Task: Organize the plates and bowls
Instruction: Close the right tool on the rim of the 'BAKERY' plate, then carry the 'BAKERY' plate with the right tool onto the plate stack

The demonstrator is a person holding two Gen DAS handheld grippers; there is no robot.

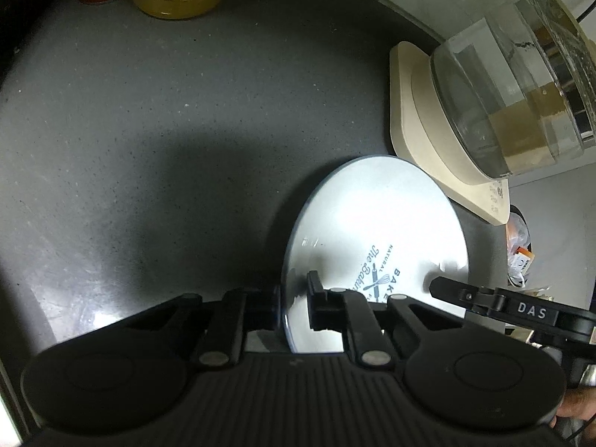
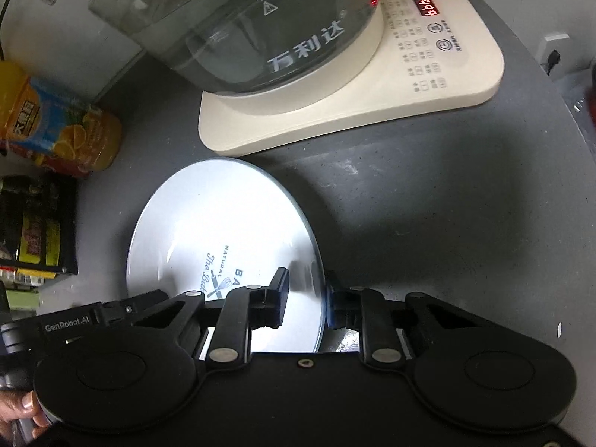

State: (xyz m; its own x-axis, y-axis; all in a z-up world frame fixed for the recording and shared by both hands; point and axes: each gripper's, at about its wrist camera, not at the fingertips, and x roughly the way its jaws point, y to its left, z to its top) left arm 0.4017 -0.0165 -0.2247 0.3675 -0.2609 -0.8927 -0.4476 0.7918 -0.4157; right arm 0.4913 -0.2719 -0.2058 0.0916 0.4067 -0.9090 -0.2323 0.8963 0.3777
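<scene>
So far both grippers, left gripper (image 1: 294,300) and right gripper (image 2: 307,303), pinch the plate (image 2: 223,219) by opposite rims, nothing sorted yet.

The room was dim, the corners of both views sinking into black. Light came from near the cameras, throwing hard white glare across the plate (image 2: 223,223) and a bright patch onto the grey bench (image 1: 93,320) at the lower left of the left wrist view. Broad soft shadows lay over the bench in both views. The fisheye lenses bent the straight edges near the borders, and the glass kettle (image 2: 242,29) stretched and curved there. A hand (image 2: 22,409) at the frame's edge looked smeared.
</scene>
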